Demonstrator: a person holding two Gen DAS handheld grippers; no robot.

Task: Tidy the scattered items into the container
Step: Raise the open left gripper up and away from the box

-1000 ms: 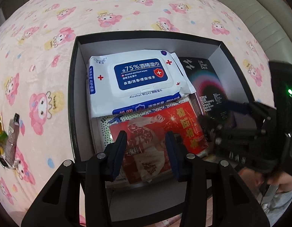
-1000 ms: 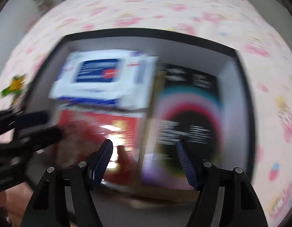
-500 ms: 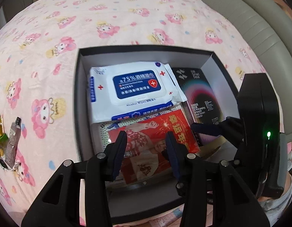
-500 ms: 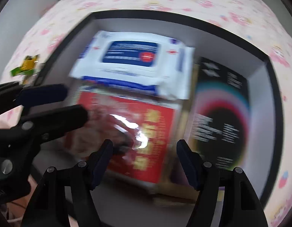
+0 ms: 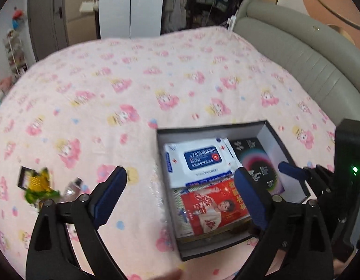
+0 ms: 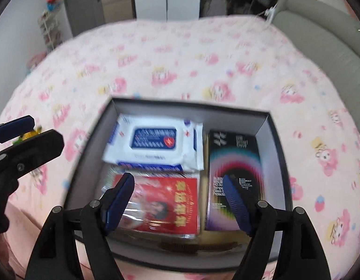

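Here both pairs of fingers stand spread wide with nothing between them. The left gripper (image 5: 180, 193) hangs over the pink bedspread (image 5: 156, 74); its right fingertip reaches over the near left part of the black box (image 5: 266, 123), while its left fingertip sits over bare blanket. Just past that left fingertip, further to the left, lie the loose items not yet put away: a yellow-green packet (image 5: 37, 186) and, touching or nearly touching it, a small tube-like thing (image 5: 71, 187) too blurred to name.

The right gripper (image 6: 178, 197) hovers over the near half of the box. Between and just beyond its fingers lies the red packet (image 6: 173, 203), with the white wipes pack (image 6: 154, 143) beyond that and the dark rainbow-printed box (image 6: 236, 163) under and past the right finger. All three lie flat inside, side by side or overlapping.

Judging by this, one item has been dropped in and the step in hand is the turn toward the leftovers. The next move calls for the left gripper to swing left, come down over the packet and tube, and close on one without bunching the soft blanket; the flat packet may need an edge-on pinch.
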